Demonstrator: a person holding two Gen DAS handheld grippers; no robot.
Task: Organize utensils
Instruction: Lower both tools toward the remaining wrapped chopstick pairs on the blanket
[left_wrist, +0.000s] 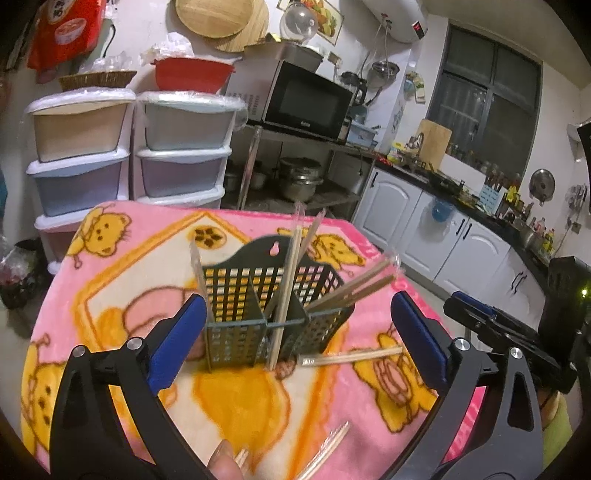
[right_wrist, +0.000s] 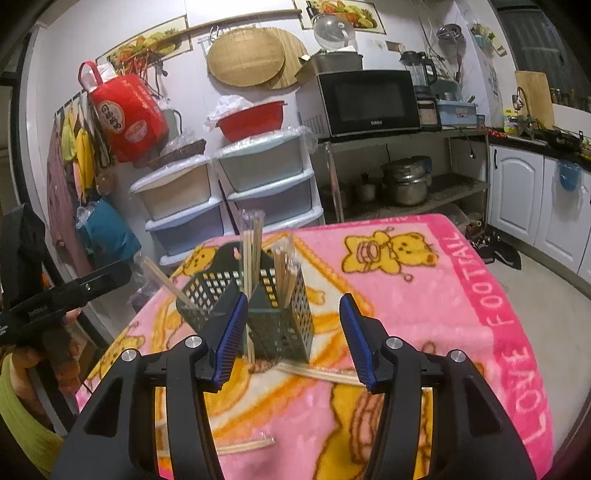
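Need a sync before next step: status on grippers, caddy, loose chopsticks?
Left gripper open, empty. Right gripper open, empty. Caddy upright on blanket, several chopsticks inside. Wrapped pair loose beside caddy; nothing blocking.

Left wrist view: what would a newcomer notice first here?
A dark slotted utensil basket stands mid-table on a loud pink teddy-bear blanket, with wrapped chopsticks sticking up from its compartments. One wrapped pair lies on the blanket beside the basket's base.
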